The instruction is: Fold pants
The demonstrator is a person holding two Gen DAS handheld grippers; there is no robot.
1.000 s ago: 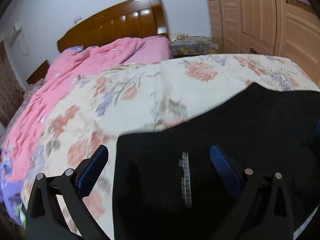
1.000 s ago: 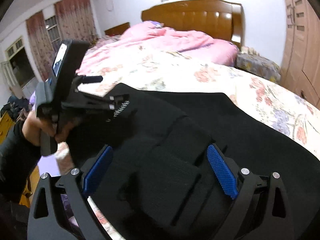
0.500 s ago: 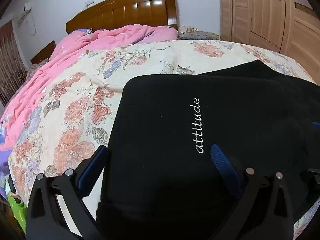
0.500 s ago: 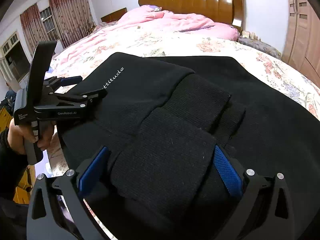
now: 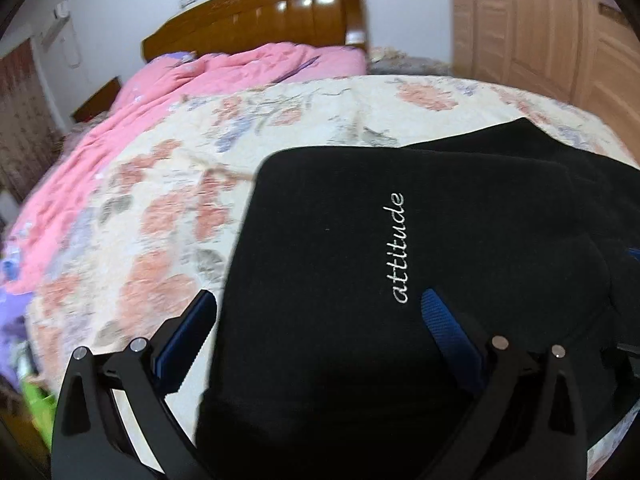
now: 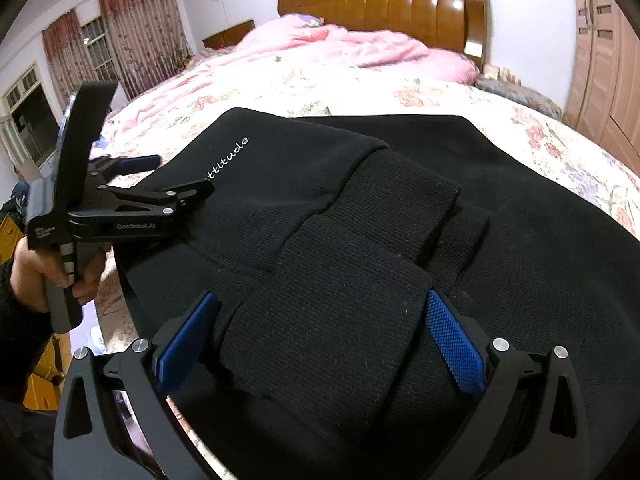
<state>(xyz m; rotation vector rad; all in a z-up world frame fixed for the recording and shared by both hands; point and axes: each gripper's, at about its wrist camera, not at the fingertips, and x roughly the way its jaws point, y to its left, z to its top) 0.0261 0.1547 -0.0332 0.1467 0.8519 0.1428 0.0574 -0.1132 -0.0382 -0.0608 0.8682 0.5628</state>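
Note:
Black pants [image 5: 460, 220] with white "attitude" lettering lie folded on the floral bedspread [image 5: 168, 216]; they also show in the right wrist view [image 6: 520, 200]. My left gripper [image 5: 320, 320] is open, its jaws spread over the near edge of the folded pants. In the right wrist view the left gripper [image 6: 182, 178] sits at the pants' left edge. My right gripper [image 6: 324, 320] is open, its blue pads on either side of a ribbed cuff [image 6: 332, 312] lying on top of the fold.
A pink quilt [image 5: 168, 88] is bunched toward the wooden headboard [image 5: 260, 20]. Wooden wardrobes [image 5: 540, 28] stand at the right. The bed's near edge runs just below both grippers. Curtained windows [image 6: 132, 28] are at the far left.
The pants were carried over and laid down folded, lettering up. Both grippers stay open; the left has drawn back slightly and the view tilted, while the right holds around the cuff.

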